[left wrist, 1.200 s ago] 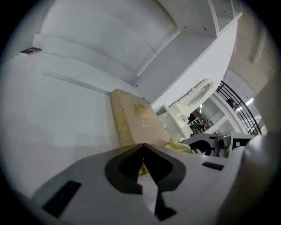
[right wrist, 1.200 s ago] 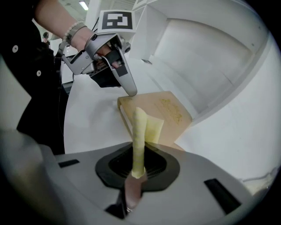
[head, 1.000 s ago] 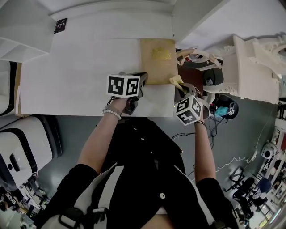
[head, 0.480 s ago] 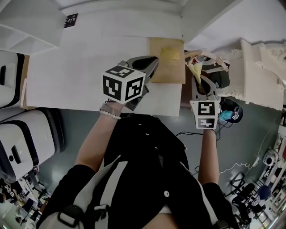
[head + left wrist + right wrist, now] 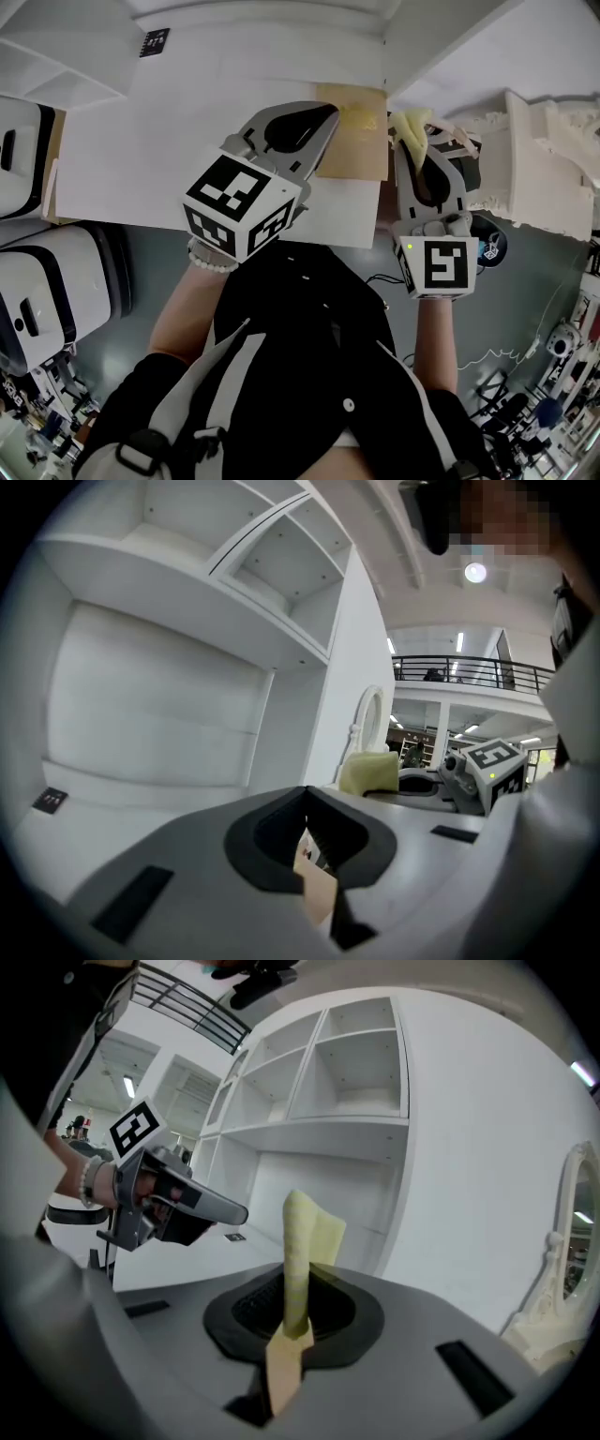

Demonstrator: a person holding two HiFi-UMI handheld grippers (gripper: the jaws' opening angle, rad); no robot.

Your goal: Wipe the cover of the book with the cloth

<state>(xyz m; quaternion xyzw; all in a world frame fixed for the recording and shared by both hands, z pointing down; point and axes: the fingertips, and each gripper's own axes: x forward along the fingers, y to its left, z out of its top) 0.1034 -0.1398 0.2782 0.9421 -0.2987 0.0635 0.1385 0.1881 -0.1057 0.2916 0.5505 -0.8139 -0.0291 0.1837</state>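
The book (image 5: 361,150) lies at the tabletop's (image 5: 169,141) right edge; the left gripper (image 5: 324,118) has closed, empty fingers, the right gripper (image 5: 417,148) pinches the cloth (image 5: 409,122) by a narrow fold, so hard wiping may pull it out.

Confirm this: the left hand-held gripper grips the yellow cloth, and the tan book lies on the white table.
Wrong side: the right hand-held gripper grips the yellow cloth, as the right gripper view shows; the left hand-held gripper is shut without it. The tan book lies on the white table.
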